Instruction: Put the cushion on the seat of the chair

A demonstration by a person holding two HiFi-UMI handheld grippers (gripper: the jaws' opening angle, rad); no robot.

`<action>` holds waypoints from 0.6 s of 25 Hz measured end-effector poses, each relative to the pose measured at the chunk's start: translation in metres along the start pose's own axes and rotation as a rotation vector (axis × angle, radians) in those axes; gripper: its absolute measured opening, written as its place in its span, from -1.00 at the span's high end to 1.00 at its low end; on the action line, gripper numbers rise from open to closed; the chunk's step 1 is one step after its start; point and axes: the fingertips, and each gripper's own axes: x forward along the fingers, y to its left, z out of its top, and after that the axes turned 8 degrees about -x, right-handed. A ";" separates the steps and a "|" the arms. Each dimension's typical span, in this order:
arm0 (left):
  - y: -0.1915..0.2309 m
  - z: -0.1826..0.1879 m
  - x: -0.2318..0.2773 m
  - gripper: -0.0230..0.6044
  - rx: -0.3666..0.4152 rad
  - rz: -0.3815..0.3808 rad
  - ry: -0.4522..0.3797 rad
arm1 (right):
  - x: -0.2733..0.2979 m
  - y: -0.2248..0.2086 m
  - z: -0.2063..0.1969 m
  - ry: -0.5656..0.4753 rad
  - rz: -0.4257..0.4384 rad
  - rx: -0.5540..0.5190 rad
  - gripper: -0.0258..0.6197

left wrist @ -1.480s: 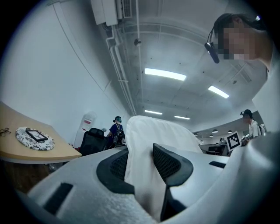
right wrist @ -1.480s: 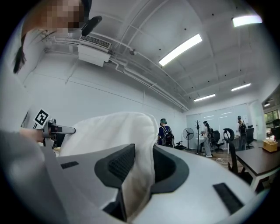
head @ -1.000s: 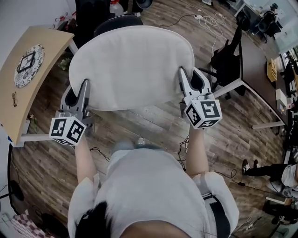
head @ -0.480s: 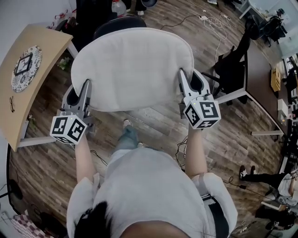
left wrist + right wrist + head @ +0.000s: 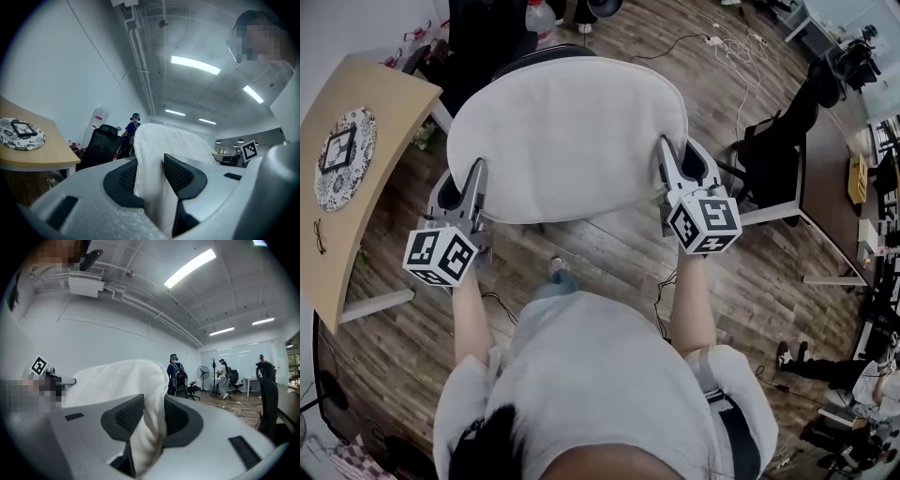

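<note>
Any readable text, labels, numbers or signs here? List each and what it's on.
No legible text in any view.
Left marker cube and right marker cube: black-and-white square codes, no letters or digits.
Red label on the white unit by the wall: too blurred to read.
Round patterned mat on the wooden table: pattern only, no readable print.

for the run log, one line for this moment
cushion: held, off chair | left hand-held gripper: grips cushion | right hand-held gripper: grips cushion

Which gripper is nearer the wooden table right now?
Left. The left gripper grips the cushion at its edge beside the wooden table; the right gripper grips the opposite edge, across the cushion from it.
</note>
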 end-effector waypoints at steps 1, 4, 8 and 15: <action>0.006 0.001 0.006 0.52 -0.002 -0.001 0.004 | 0.009 0.000 -0.002 0.005 -0.002 0.002 0.63; 0.023 -0.001 0.021 0.52 -0.011 -0.003 0.024 | 0.032 0.000 -0.010 0.025 -0.004 0.008 0.62; 0.042 -0.007 0.034 0.52 -0.025 0.004 0.059 | 0.057 0.001 -0.023 0.062 0.000 0.020 0.62; 0.068 -0.032 0.050 0.52 -0.070 0.032 0.111 | 0.088 0.002 -0.051 0.137 0.017 0.031 0.62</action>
